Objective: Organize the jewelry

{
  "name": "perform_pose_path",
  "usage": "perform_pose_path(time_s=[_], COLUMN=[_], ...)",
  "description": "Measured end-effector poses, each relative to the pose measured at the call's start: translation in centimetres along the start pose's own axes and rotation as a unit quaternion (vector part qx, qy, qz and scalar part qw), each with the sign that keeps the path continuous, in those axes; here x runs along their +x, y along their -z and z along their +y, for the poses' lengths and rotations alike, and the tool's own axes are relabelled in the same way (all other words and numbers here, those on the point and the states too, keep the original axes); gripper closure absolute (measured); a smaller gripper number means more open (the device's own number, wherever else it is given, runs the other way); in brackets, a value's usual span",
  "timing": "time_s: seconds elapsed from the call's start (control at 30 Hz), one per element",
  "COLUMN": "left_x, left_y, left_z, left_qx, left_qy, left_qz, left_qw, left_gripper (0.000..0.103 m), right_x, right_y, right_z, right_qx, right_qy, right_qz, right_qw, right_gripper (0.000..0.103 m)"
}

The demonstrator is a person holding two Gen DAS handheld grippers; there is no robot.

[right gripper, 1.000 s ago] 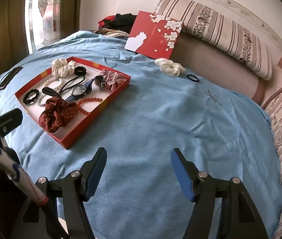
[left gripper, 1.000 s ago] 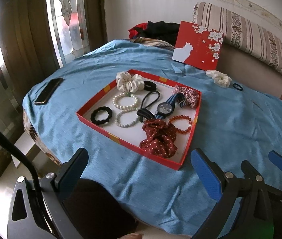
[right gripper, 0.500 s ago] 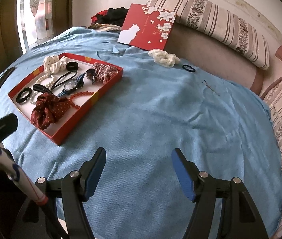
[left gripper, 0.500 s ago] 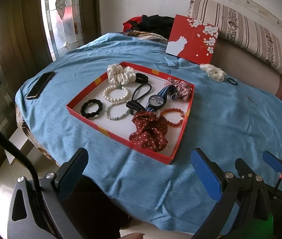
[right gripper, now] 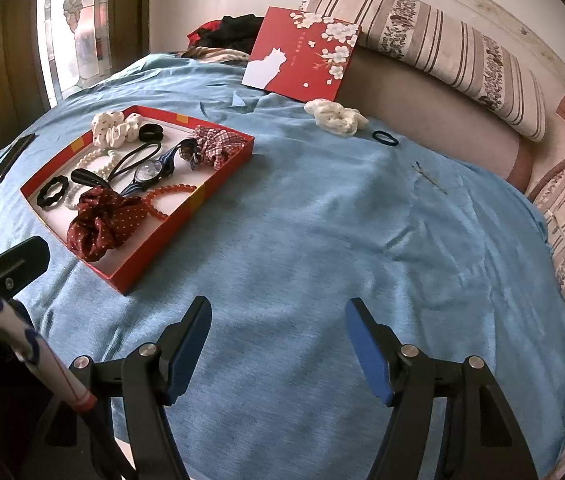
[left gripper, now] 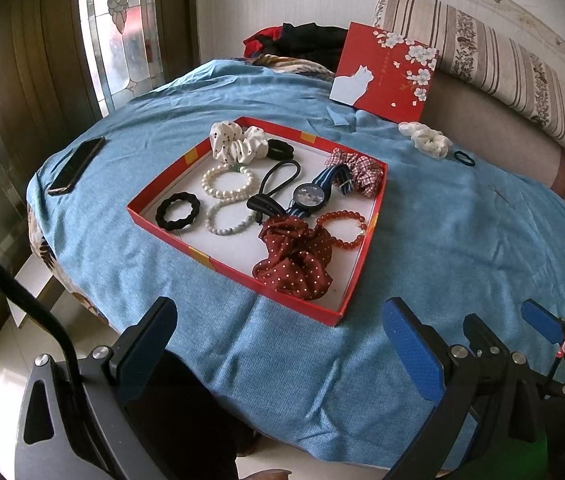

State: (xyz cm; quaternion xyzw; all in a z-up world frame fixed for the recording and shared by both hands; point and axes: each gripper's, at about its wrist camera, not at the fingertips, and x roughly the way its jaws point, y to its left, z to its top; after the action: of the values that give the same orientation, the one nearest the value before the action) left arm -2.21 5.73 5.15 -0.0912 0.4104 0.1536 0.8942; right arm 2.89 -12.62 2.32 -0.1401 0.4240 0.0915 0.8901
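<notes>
A red tray [left gripper: 162, 222] [right gripper: 186, 210] lies on the blue cloth and holds scrunchies, hair ties, bead bracelets and a watch [left gripper: 309, 196] [right gripper: 147, 171]. A dark red dotted scrunchie [left gripper: 294, 258] [right gripper: 100, 220] sits at its near corner. Outside the tray, a white scrunchie [left gripper: 424, 140] [right gripper: 336, 117] and a small black hair tie [left gripper: 464, 158] [right gripper: 385, 138] rest near the far edge. A thin hairpin [right gripper: 428, 176] lies to their right. My left gripper [left gripper: 278, 340] is open, low before the tray. My right gripper [right gripper: 278, 340] is open over bare cloth, right of the tray.
The red lid with a white cat [left gripper: 386, 70] [right gripper: 302, 60] leans against a striped bolster [right gripper: 442, 48]. A phone [left gripper: 76, 165] [right gripper: 10, 158] lies at the cloth's left edge. Dark clothes [left gripper: 298, 40] are piled at the back. A window stands at left.
Both cameras have shifted slightly; the tray and cloth items have kept their places. Both grippers have stayed open.
</notes>
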Motion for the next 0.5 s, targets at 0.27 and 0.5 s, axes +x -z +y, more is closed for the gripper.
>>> perform_pose_path(time_s=[0.27,0.5], left_x=[0.35,0.78], left_y=[-0.01,-0.15], left_z=[0.26,0.50], left_qx=[-0.005,-0.008], left_qy=[0.001,0.000], left_qz=[0.003,0.009], left_qw=[1.0000,0.9999], left_gripper=[0.001,0.001], right_x=[0.53,0.58], right_y=[-0.24,-0.65], right_z=[0.20,0.89], right_qx=[0.001,-0.004], right_qy=[-0.006,-0.012], right_qz=[0.005,0.000], right_qw=[1.000,1.000], right_gripper=[0.029,0.029])
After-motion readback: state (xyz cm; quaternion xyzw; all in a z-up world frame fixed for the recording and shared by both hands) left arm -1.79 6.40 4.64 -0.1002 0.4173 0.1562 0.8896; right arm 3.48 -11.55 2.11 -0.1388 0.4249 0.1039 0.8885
